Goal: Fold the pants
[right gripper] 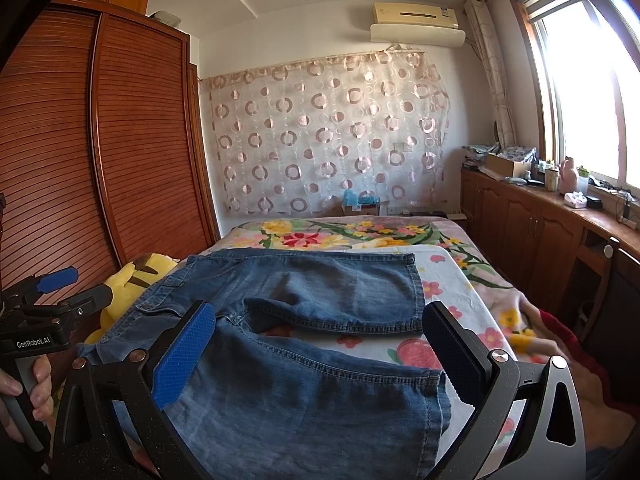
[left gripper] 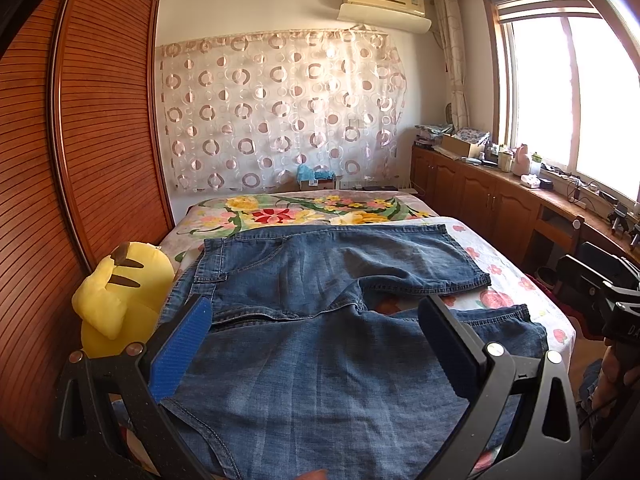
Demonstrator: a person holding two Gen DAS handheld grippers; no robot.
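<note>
- While both cameras are looking down the bed (left gripper: 516, 276), a wooden wardrobe (left gripper: 108, 120) with slatted doors is filling the left side of each frame.
- Just right of it, at the lower left, a yellow plush toy (left gripper: 116, 300) is lying against the bed's left edge, touching the waistband end of the pants.
- At the far left of the right wrist view, a hand (right gripper: 24, 392) is gripping the handle of the left claw (right gripper: 76, 288); its fingers are standing apart there, holding nothing.
- In the left wrist view the left claw (left gripper: 316, 316) is hovering spread wide over the waist area, one blue pad (left gripper: 184, 348) at lower left and the other at lower right, with denim showing between them.
- Across the middle of both frames the pants (left gripper: 328, 280) are lying flat on the floral bedspread, waistband toward the left and the two short legs reaching right, slightly parted.
- In the right wrist view the right claw (right gripper: 316, 332) is likewise spread wide, framing the near leg and pinching nothing.
- At the right edge of the left wrist view, the right claw's black body is showing, its fingers cut off.
- Along the right side a low wooden cabinet (right gripper: 520, 220) is carrying boxes and bottles beneath a bright window (right gripper: 592, 92).
</note>
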